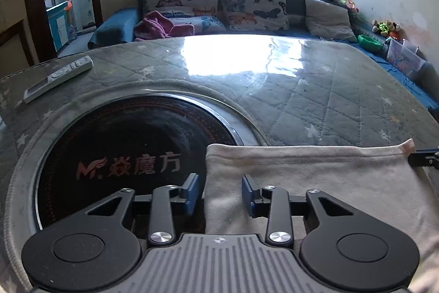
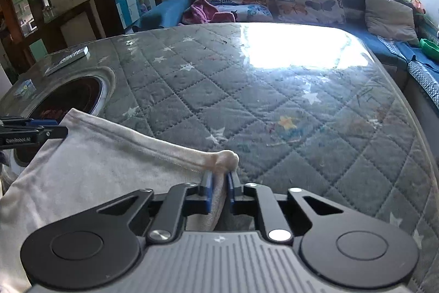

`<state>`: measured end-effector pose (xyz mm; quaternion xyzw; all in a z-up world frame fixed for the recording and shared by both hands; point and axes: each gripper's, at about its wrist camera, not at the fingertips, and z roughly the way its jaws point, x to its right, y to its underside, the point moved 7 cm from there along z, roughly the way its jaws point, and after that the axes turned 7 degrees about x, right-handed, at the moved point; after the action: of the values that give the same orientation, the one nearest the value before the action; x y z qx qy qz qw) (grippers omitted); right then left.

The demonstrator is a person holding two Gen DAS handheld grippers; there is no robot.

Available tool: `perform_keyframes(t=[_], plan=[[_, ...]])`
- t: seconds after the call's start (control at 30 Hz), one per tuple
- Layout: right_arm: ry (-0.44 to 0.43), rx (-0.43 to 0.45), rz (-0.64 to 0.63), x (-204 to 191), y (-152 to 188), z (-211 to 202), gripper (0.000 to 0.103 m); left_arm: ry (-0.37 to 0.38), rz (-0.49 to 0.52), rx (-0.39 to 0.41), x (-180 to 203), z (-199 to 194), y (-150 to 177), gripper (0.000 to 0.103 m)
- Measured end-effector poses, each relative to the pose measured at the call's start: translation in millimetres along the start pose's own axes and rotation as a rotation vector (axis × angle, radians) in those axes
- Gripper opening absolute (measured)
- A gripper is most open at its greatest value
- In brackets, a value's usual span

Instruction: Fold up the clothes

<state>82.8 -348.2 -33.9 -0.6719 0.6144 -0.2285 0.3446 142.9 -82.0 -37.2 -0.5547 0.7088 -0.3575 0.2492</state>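
Pale cloth (image 1: pixel 315 183) lies flat near the desk (image 1: pixel 301 100) front edge, partly over the round black cooktop (image 1: pixel 123 150). Right claw (image 2: pixel 219 181) pinched tight on the cloth's far right corner, bunching it, likely to lift that corner for a fold. Left claw (image 1: pixel 220 192) spread wide, straddling the left edge, gripping nothing. Remote (image 1: pixel 57 78) sits far left. The cloth's near part is hidden by the claws; garment type unclear.

**Left spread, right pinched**

Left gripper (image 1: pixel 220 192) low and level, blue fingers (image 1: pixel 191 192) spread wide, nothing between them. Right gripper (image 2: pixel 218 190) pointing toward 12 o'clock, fingers (image 2: pixel 207 191) closed tight on the cloth (image 2: pixel 109 164) corner.
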Motion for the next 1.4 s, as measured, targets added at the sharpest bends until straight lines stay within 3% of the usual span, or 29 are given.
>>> perform_keyframes(t=[0.1,0.2,0.77,0.87,1.07,1.23,1.4], plan=[[0.000,0.006,-0.013,-0.7,-4.2,4.9,0.005,0.006,0.009,0.005,0.9,5.2,-3.8,0.013],[0.006,0.013,-0.030,-1.8,-10.0,10.7,0.004,0.009,0.011,0.008,-1.0,10.2,-8.5,0.009],[0.032,0.027,-0.063,8.9,-57.7,72.5,0.005,-0.025,0.055,0.027,-12.2,67.3,-50.5,0.008],[0.029,0.028,-0.063,10.3,-48.9,53.4,0.007,-0.024,0.048,0.024,-13.6,66.2,-51.8,0.011],[0.026,0.028,-0.061,12.9,-28.9,10.9,0.011,0.026,0.044,0.049,-0.2,30.4,-44.4,0.012],[0.023,0.028,-0.060,15.1,-12.2,-24.5,0.012,0.140,0.054,0.056,36.3,-16.7,-13.3,0.012],[0.102,0.049,-0.011,31.4,25.3,-65.8,0.018,0.247,0.065,0.067,73.2,-62.2,20.3,0.012]])
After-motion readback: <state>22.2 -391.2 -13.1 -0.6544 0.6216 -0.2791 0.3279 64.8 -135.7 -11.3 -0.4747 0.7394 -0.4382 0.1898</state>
